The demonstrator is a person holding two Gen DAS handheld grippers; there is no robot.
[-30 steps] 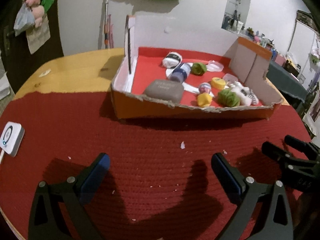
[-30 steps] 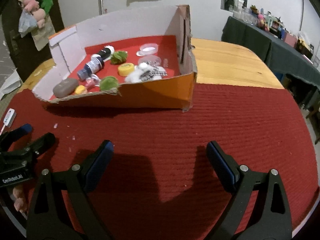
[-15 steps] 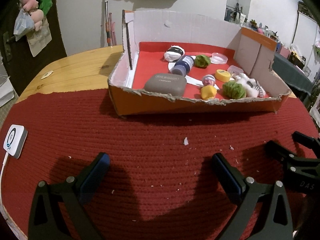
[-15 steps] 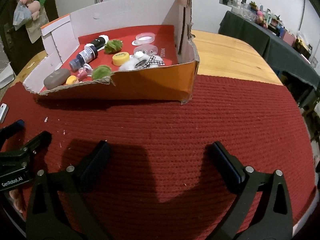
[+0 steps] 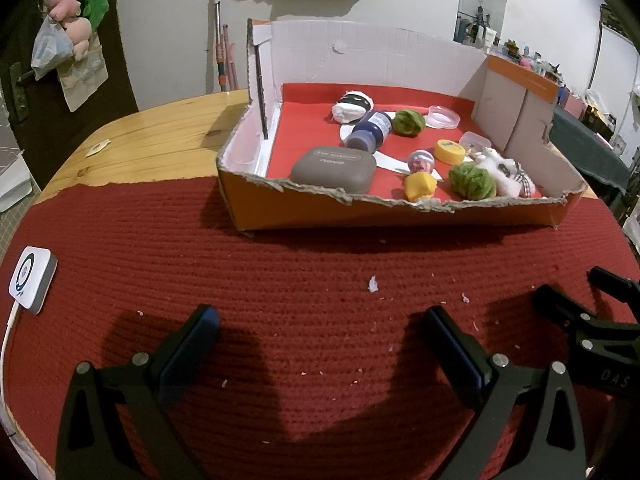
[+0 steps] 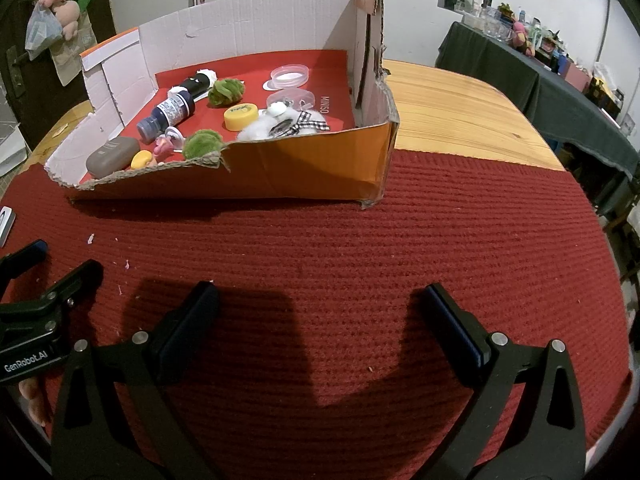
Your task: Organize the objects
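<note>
Cardboard box point(image 5: 400, 216) on the red-matted surface point(image 5: 304, 288) holds a grey case point(image 5: 334, 169), blue bottle point(image 5: 370, 130), two green pompoms and a yellow cap point(image 5: 450, 151). Left gripper point(image 5: 320, 344) and right gripper point(image 6: 320, 320) hover with fingers spread wide, empty. Box sits nearer than before.

white square device point(image 5: 31, 280) on red mat's point(image 5: 304, 264) left edge; plush toys point(image 5: 74, 20) hanging on dark door.

Both wrist views downward (shared cardboard box point(image 5: 392, 212))
</note>
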